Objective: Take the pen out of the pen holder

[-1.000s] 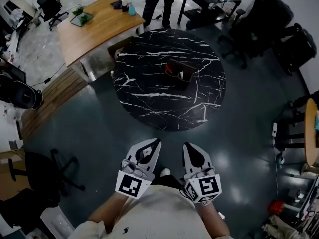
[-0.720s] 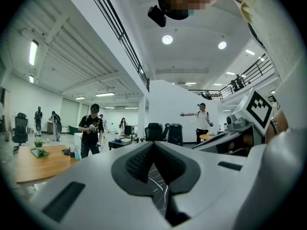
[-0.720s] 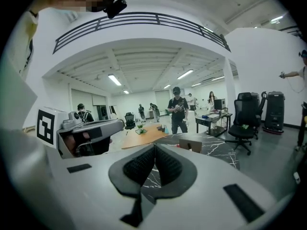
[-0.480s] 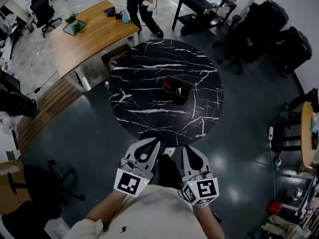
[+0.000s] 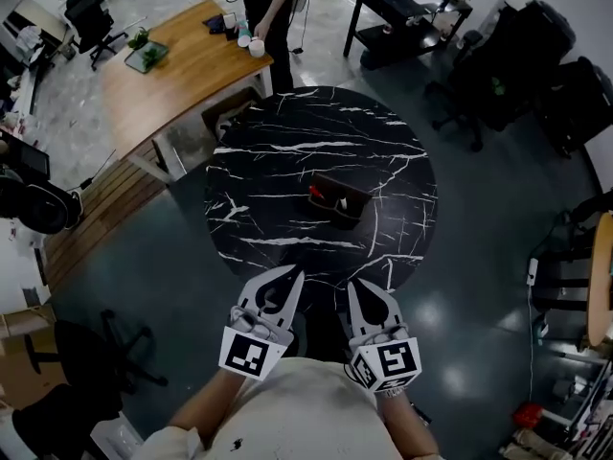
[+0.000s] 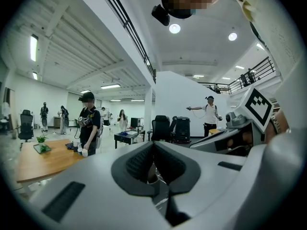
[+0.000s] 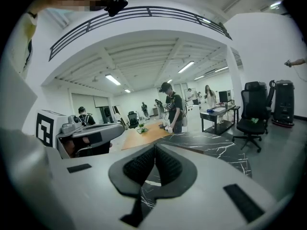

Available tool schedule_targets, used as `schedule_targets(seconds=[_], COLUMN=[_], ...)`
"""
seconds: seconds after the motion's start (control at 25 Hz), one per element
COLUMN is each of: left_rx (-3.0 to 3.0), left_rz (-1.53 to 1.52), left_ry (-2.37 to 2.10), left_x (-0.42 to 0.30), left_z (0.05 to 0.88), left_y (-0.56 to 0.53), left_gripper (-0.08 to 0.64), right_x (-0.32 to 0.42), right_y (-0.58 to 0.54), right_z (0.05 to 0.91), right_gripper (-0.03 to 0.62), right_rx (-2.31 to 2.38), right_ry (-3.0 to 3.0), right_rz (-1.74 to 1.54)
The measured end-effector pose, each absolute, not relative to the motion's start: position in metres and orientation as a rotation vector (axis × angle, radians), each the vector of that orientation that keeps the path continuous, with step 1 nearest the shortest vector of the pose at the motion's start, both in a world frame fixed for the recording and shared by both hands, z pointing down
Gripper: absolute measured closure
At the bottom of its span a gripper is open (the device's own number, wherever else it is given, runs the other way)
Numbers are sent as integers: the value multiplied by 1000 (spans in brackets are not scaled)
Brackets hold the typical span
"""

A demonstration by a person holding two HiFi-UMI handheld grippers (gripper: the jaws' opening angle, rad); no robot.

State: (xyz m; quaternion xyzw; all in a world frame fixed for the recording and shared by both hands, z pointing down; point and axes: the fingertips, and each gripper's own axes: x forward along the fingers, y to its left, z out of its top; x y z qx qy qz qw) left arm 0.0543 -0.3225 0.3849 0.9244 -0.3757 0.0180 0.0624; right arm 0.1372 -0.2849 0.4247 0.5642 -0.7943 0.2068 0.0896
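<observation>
The red-tipped pen stands in the dark rectangular pen holder at mid-frame, on the round black marble table. The table's near edge now sits just above the grippers, so the person has stepped closer. The left gripper and right gripper are both clenched on nothing, and the reach is not yet begun.

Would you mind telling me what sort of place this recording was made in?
Most likely an open-plan office or lab hall. A long wooden desk stands to one side, wheeled office chairs are scattered about, and a round black marble table sits in the open middle.
</observation>
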Motion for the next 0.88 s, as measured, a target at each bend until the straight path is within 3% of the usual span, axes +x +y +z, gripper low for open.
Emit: schedule_targets(seconds=[0.2,0.4,0.6,0.88], left_rx=[2796,2924,2711,2694], left_rz=[98,414,193,324], left_ry=[-1226,-1225,-1330,-1241], left_x=[84,97,102,107], left_z=[386,404,417,474], left_y=[-369,-392,-415,-449], left_gripper=[548,548,548,546], right_x=[161,170,179,196], right_y=[-335,-374,-390,-406], right_z=[430,435,445,464], right_gripper=[574,574,574,574], right_rx=[1584,1483,1449,1500], right_ry=[-2415,-2476,-2475,-2403], right_rz=[628,613,670,705])
